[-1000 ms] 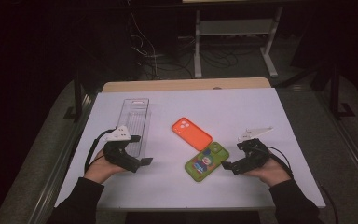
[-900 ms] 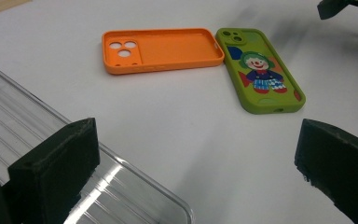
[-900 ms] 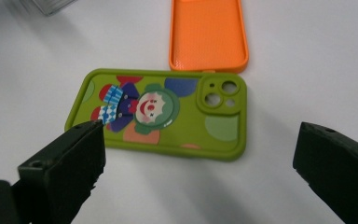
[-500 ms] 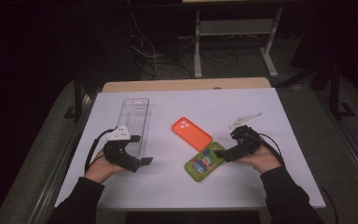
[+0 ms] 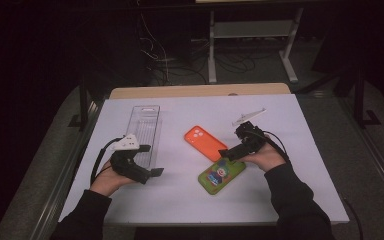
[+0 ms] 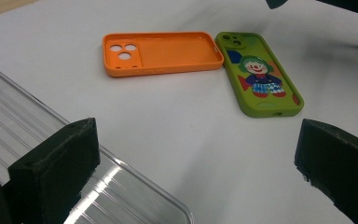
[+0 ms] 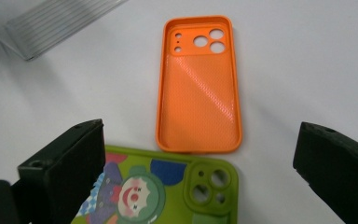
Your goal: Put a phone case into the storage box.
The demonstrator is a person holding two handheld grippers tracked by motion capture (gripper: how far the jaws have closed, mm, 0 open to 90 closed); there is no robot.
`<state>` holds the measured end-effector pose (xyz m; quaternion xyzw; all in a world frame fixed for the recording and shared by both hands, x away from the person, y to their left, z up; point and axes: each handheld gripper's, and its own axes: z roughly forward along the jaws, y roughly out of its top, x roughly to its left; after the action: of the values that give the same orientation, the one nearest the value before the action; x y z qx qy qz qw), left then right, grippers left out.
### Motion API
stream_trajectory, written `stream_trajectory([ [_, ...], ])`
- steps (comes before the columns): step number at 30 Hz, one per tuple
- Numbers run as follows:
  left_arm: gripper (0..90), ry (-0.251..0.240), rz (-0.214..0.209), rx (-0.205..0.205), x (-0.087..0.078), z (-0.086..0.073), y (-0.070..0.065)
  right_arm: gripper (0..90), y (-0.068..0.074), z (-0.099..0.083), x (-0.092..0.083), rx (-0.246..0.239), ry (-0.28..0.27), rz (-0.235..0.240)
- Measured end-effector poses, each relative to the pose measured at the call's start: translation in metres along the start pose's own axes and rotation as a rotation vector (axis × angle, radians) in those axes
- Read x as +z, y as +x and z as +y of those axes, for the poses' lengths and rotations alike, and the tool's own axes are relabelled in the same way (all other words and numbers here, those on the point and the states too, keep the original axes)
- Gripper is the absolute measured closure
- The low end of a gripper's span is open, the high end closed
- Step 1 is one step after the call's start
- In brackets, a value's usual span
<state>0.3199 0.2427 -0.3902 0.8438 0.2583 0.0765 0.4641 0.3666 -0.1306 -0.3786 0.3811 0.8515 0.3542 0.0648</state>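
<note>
The green phone case (image 5: 222, 175) with its clown print lies on the white table (image 5: 300, 165), one end touching the end of the empty orange phone case (image 5: 205, 142) beside it. The right tongs (image 5: 228, 153) have moved in from the table's right side over the last second and now hang spread wide just above the green case's camera end, grasping nothing (a pickup of that case looks to be the step in hand). The left tongs (image 5: 150, 161) stay put, also released, beside the clear plastic tray (image 5: 144, 126).
</note>
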Motion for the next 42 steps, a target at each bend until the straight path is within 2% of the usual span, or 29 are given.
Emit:
stream_trajectory([
  [3,0.0,-0.002,0.002,-0.009,0.0,0.0,0.0,0.7,-0.001,0.007,0.004,-0.014,0.0,-0.009],
  [9,0.0,-0.006,0.002,-0.012,0.0,0.0,0.0,0.2,-0.001,0.02,0.009,-0.012,0.004,-0.02],
  [24,0.0,-0.013,-0.002,-0.01,-0.002,0.001,0.0,0.0,-0.004,0.047,0.029,0.01,0.002,-0.051],
  [29,0.0,-0.02,-0.003,-0.014,-0.002,0.001,0.0,0.0,-0.006,0.054,0.04,0.004,0.025,-0.063],
  [31,0.0,-0.021,-0.001,-0.014,-0.002,0.001,0.0,0.0,-0.005,0.055,0.047,0.014,0.034,-0.052],
  [35,0.0,-0.021,-0.003,-0.011,-0.002,0.001,0.0,0.0,-0.005,0.057,0.058,0.001,0.055,-0.054],
  [36,0.0,-0.024,-0.003,-0.016,-0.002,0.001,0.0,0.0,-0.006,0.056,0.061,-0.034,0.064,-0.059],
  [42,0.0,-0.021,-0.002,-0.013,-0.002,0.001,0.0,0.0,-0.005,0.054,0.08,-0.025,0.1,-0.064],
])
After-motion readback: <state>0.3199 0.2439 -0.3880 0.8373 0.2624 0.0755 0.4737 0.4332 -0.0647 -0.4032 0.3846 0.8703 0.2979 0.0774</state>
